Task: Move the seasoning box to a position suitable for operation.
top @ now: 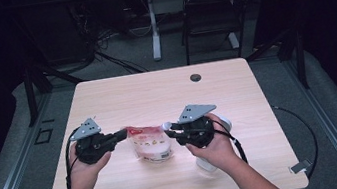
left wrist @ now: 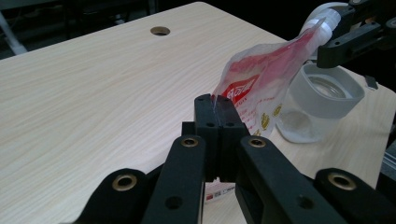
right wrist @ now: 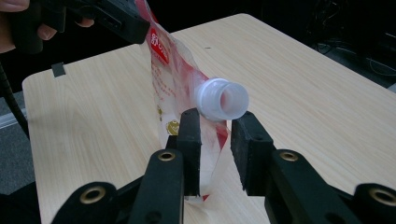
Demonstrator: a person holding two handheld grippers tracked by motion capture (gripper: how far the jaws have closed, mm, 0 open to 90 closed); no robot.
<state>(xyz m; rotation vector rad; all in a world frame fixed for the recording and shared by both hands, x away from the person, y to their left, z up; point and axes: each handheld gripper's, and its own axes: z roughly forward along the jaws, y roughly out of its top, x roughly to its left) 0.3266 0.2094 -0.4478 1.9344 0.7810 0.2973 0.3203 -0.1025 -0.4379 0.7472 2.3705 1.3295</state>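
**A:** From above, what have you got?

**B:** My left gripper (top: 123,134) and my right gripper (top: 168,130) hold a clear refill pouch (top: 149,143) with red print between them, lifted over the near middle of the wooden table (top: 121,96). The left one has the pouch's top corner; the right one meets it at the white spout (top: 166,125). Under my right hand (top: 214,143) a clear jar (top: 207,162) stands on the table.

**A:** And along your left jaws?

**B:** My left gripper (left wrist: 215,105) is pressed together on a thin edge of the pouch (left wrist: 261,79). The pouch stretches away to the spout (left wrist: 327,21), where my other gripper (left wrist: 348,42) is. Just beyond the pouch stands the jar (left wrist: 322,100), mouth open.

**A:** The right one?

**B:** My right gripper (right wrist: 217,130) stands partly apart. The pouch's lower edge (right wrist: 210,154) hangs between the jaws against the left pad, and the spout (right wrist: 222,99) lies just above the tips, its opening facing me. I can't tell whether the pads truly pinch it.
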